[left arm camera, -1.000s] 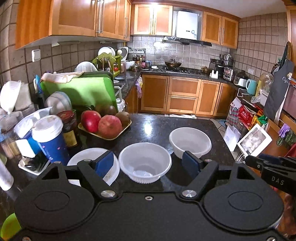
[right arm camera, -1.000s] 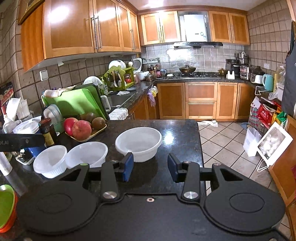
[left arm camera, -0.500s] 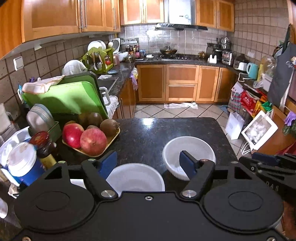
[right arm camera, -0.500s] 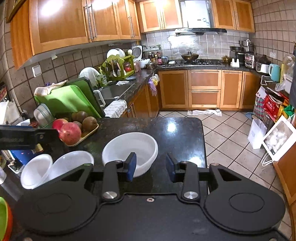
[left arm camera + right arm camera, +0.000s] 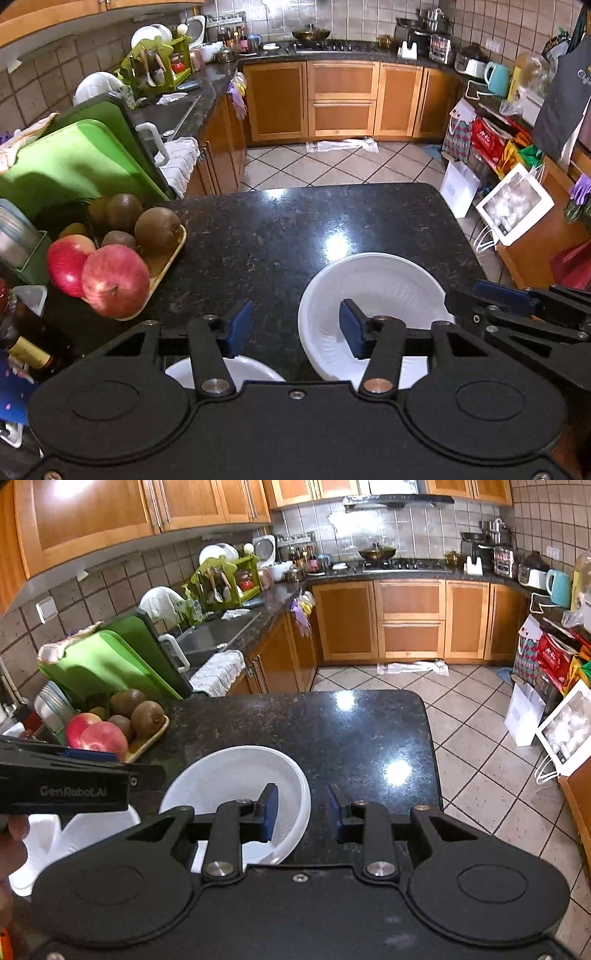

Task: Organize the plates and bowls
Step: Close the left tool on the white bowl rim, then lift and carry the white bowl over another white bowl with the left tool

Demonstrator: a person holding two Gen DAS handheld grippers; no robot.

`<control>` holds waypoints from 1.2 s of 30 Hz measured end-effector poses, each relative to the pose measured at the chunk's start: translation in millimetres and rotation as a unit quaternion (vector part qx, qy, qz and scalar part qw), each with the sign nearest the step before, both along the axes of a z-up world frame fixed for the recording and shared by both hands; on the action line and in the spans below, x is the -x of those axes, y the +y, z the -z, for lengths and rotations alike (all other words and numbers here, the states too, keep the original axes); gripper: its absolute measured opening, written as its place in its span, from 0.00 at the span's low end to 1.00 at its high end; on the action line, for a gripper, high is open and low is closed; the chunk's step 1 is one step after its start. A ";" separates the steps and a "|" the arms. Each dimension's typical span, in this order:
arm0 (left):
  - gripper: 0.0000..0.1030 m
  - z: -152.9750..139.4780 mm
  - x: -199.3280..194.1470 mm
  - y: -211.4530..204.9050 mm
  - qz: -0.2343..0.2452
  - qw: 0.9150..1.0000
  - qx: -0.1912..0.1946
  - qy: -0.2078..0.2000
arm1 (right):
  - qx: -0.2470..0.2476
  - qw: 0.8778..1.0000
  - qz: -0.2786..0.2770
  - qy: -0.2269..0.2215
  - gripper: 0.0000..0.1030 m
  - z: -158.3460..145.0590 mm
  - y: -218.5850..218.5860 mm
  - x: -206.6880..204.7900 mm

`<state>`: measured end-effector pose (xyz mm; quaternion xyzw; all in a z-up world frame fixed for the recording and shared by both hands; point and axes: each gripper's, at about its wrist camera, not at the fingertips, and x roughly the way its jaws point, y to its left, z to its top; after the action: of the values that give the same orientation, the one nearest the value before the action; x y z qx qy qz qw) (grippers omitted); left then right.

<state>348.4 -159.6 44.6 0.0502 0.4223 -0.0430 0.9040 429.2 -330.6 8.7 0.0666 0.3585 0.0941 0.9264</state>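
A wide, shallow white plastic bowl (image 5: 236, 775) sits on the black speckled stone desk (image 5: 332, 731), near its front edge. The right claw (image 5: 301, 812) is spread apart, straddling the bowl's right rim. The left claw (image 5: 295, 328) is also apart, empty. The bowl looks light, thin-walled and slick, so pinching the rim is probably best.

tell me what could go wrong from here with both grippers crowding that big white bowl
The right hand-held gripper straddles the big white bowl's rim with jaws open; an off-centre pinch might tip it. The left hand-held gripper sits close beside it, so they could collide. The bowl lies near the counter edge and might slide off.
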 end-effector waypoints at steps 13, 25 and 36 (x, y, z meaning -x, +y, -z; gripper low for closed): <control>0.54 21.2 -23.4 -9.8 0.009 0.999 -0.011 0.038 | 0.010 1.000 -0.003 0.023 0.25 20.8 1.5 -16.6; 0.19 33.0 -23.7 -14.2 0.030 0.997 0.002 0.076 | 0.020 1.000 -0.006 0.019 0.12 19.4 2.5 -9.3; 0.19 16.4 14.2 -13.9 0.048 0.996 0.011 0.069 | 0.025 1.000 -0.008 0.010 0.12 3.9 1.1 24.7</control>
<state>334.3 -173.4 28.2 0.0576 0.4799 -0.0947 0.8703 404.5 -329.5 4.8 0.0416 0.3709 0.0920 0.9232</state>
